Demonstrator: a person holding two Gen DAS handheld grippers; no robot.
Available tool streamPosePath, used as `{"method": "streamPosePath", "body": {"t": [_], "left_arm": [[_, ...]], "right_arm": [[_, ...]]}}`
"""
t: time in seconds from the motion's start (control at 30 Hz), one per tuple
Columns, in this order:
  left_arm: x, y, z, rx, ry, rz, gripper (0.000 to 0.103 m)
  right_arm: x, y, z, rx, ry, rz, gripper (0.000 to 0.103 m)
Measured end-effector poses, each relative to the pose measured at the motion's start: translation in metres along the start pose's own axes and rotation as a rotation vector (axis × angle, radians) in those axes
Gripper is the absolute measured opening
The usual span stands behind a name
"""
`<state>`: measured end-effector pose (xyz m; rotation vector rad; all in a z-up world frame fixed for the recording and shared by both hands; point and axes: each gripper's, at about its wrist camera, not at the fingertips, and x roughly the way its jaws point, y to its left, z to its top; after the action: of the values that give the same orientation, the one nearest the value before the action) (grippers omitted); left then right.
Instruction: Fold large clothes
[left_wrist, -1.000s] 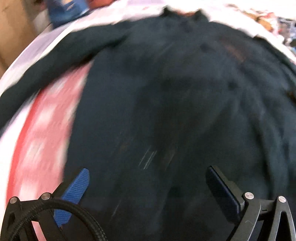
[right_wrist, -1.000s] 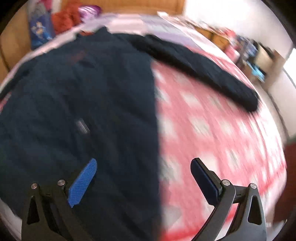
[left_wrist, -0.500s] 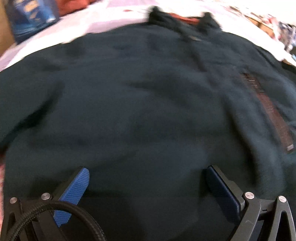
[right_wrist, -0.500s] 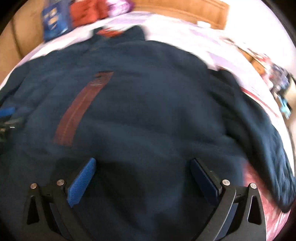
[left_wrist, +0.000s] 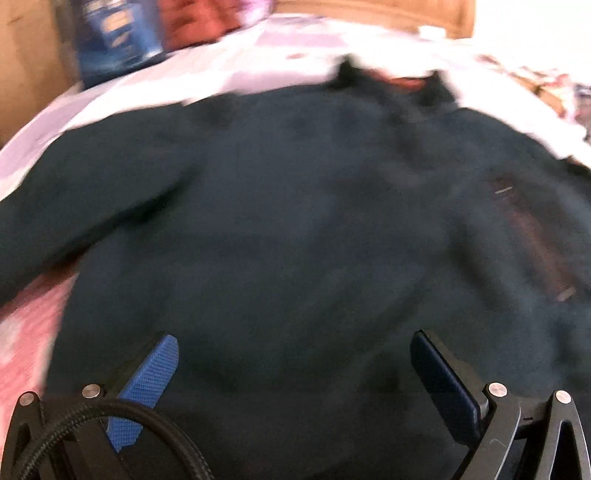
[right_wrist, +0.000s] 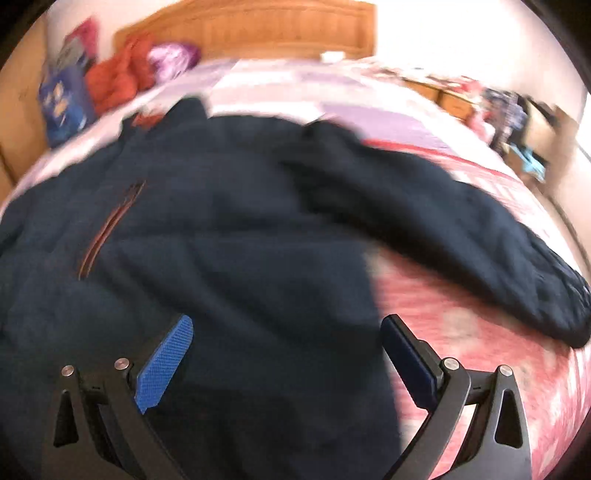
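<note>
A dark navy fleece jacket (left_wrist: 295, 229) lies spread front-up across the bed (right_wrist: 480, 354), collar toward the wooden headboard (right_wrist: 258, 29), its right sleeve (right_wrist: 461, 221) trailing to the bed's right edge; the left gripper (left_wrist: 293, 369) and right gripper (right_wrist: 286, 347) both hover over the hem, jaws spread, gripping nothing; folding seems not yet begun; next, each likely pinches a hem corner or sleeve.
</note>
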<state>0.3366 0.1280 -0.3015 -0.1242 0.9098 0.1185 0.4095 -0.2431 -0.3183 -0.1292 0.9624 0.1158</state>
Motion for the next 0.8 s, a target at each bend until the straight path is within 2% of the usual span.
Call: {"method": "streamPosePath", "body": {"t": [0.03, 0.07, 0.2, 0.27, 0.37, 0.5, 0.6, 0.73, 0.8], "left_arm": [[0.006, -0.017, 0.009, 0.011, 0.007, -0.025, 0.103], [0.012, -0.03, 0.016, 0.015, 0.017, -0.044, 0.103], [0.039, -0.073, 0.032, 0.025, 0.067, -0.069, 0.103], [0.052, -0.081, 0.027, 0.021, 0.12, -0.049, 0.103], [0.045, -0.075, 0.02, 0.01, 0.084, -0.05, 0.103], [0.032, -0.046, 0.012, -0.006, 0.083, -0.017, 0.103], [0.014, -0.006, -0.014, 0.002, 0.094, 0.048, 0.103], [-0.013, 0.067, -0.053, -0.116, 0.126, 0.118, 0.103], [-0.03, 0.086, -0.068, -0.12, 0.126, 0.153, 0.103]], "right_arm": [[0.014, 0.008, -0.002, -0.029, 0.025, -0.027, 0.103], [0.023, 0.013, 0.001, -0.032, 0.013, -0.031, 0.103], [0.029, -0.001, 0.002, 0.02, -0.016, 0.024, 0.103], [0.029, -0.003, 0.002, 0.026, -0.014, 0.04, 0.103], [0.033, -0.003, -0.001, 0.032, -0.027, 0.052, 0.103], [0.027, -0.001, -0.013, 0.041, -0.034, 0.062, 0.103], [0.025, -0.002, -0.016, 0.043, -0.038, 0.064, 0.103], [0.025, -0.001, -0.015, 0.039, -0.034, 0.06, 0.103], [0.024, 0.0, -0.014, 0.036, -0.025, 0.056, 0.103]]}}
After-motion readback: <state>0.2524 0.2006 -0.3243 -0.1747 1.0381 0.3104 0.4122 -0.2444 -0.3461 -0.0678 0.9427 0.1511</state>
